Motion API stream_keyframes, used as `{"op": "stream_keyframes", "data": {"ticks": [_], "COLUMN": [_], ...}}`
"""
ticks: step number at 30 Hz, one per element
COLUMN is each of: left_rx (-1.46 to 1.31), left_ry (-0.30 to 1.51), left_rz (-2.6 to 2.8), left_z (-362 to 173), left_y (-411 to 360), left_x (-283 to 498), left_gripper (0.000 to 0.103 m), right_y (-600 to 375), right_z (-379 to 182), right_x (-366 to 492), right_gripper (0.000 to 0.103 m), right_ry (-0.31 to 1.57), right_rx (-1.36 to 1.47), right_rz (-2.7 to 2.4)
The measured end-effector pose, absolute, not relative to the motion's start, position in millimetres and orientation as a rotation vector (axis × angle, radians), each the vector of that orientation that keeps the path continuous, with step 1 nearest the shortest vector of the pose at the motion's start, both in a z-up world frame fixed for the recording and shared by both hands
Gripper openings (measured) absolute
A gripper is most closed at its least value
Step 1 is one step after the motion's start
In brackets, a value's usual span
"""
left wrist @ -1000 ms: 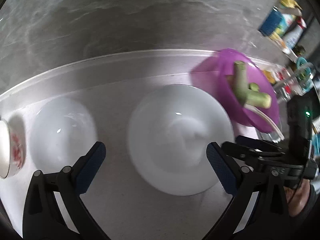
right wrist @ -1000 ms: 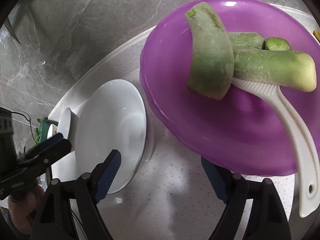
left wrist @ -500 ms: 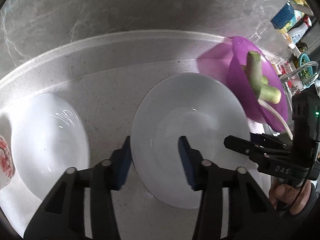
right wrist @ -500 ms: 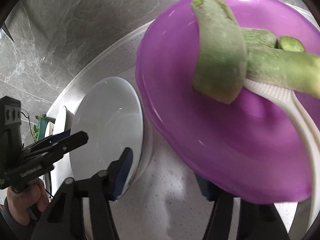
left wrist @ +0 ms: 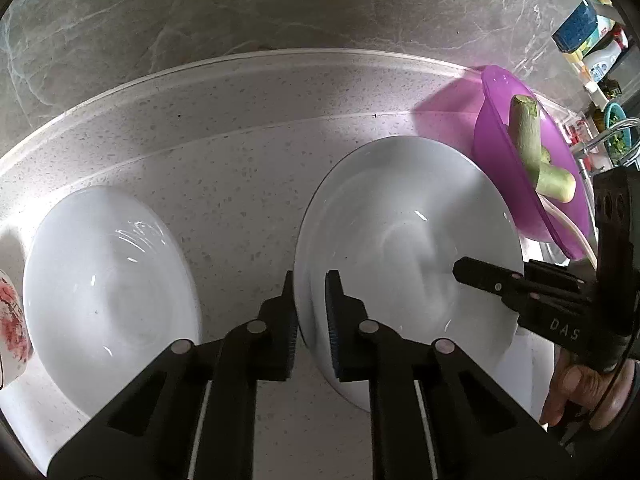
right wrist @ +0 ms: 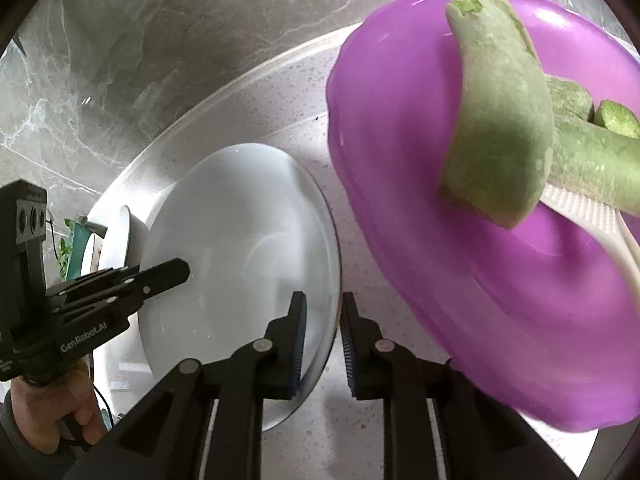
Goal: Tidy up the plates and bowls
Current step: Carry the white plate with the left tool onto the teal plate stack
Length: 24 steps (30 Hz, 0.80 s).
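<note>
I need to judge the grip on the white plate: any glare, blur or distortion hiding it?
Left wrist view: fisheye bends the counter edge; small glints on the white plate, rim sharp. Right wrist view: purple bowl looms, soft near the lens; plate rim visible.

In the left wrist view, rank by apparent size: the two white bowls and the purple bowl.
1. Right white bowl, largest.
2. Left white bowl, slightly smaller, though fisheye distortion makes this unsure.
3. Purple bowl, smallest-looking, but seen edge-on and farther away.

Closing jaws astride white plate (right wrist: 240, 240) rim (purple bowl (right wrist: 460, 280) beside)
</note>
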State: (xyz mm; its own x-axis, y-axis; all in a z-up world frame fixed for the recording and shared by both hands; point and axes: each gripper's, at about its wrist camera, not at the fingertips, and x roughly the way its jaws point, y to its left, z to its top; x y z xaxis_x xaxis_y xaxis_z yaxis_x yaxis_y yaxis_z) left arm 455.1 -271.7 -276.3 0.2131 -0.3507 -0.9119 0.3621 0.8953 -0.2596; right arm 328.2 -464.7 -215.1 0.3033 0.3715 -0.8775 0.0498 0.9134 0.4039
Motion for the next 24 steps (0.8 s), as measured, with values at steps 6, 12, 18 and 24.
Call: {"op": "stream_keyframes", "data": {"ticks": [6,12,18,24], "left_rx": [0.025,0.034,0.039,0.032], "left_ry": [1.260,1.243,1.235,1.269], "left_rz": [-0.505,-0.516,-0.546,-0.568], "left_z": [-277,-267,-253,-258], "left_y": [-278,-284,-283,-275], "left_x": [451,436,396,342], "left_gripper": [0.010,0.010,0.010,0.010], "right_y": [-465,-459,-458,-451], "right_z": [-213,-209,-198,-182], "right_x": [327,320,296,255], "right_gripper": [0.018,0.018,0.018,0.018], "right_ry": [1.264,1.273,1.274,1.280], "right_rx": [0.366,0.355,0.359,0.337], "right_rz": [0.205,0.196,0.190,0.192]}}
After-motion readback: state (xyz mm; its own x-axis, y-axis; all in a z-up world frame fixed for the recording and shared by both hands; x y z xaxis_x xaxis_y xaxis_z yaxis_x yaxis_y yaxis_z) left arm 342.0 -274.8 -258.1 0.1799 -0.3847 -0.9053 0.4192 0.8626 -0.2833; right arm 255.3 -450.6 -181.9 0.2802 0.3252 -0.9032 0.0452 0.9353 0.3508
